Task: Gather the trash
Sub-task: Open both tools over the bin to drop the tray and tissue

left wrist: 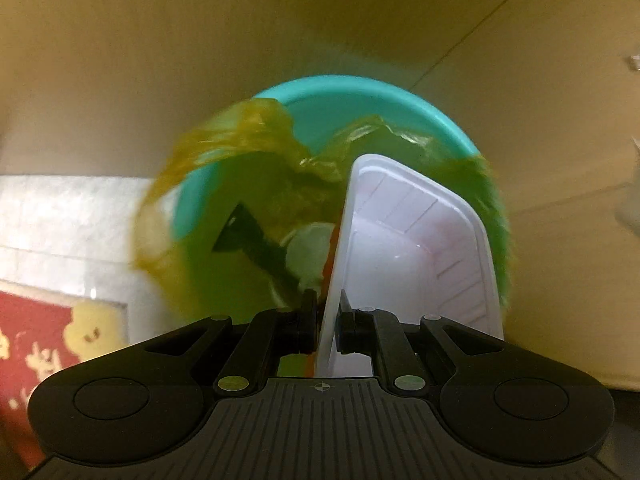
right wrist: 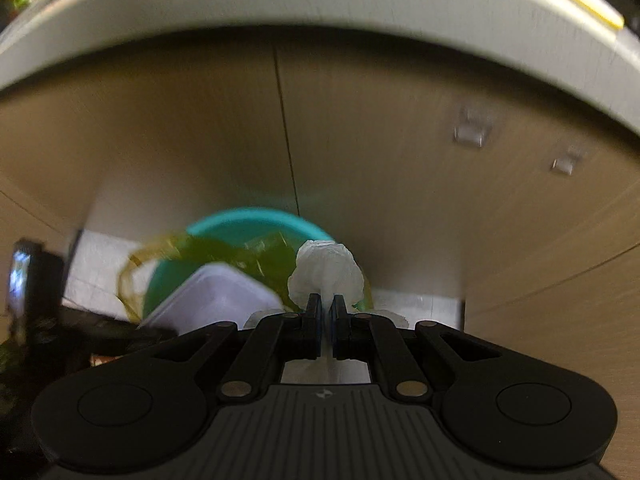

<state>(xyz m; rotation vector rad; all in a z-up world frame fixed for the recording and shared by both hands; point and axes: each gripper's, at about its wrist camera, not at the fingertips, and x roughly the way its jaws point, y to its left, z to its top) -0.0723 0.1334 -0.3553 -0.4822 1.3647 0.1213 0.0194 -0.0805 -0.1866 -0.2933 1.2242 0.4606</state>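
Note:
A teal bin (left wrist: 360,92) lined with a yellow-green bag (left wrist: 240,136) stands below me on the floor. My left gripper (left wrist: 327,300) is shut on the rim of a white plastic tray (left wrist: 412,232), which hangs upright over the bin's mouth. A black scrap (left wrist: 248,236) and a round white lid (left wrist: 308,248) lie in the bag. In the right wrist view my right gripper (right wrist: 327,300) is shut on a crumpled white tissue (right wrist: 326,268), just above and to the right of the bin (right wrist: 256,220). The tray (right wrist: 216,292) shows there too, at the bin's near side.
Wooden cabinet doors (left wrist: 160,40) rise right behind the bin. White floor tiles (left wrist: 60,216) and a red patterned mat (left wrist: 36,340) lie to the left. A grey countertop edge (right wrist: 320,0) overhangs above, with clear hooks (right wrist: 472,132) on a cabinet door.

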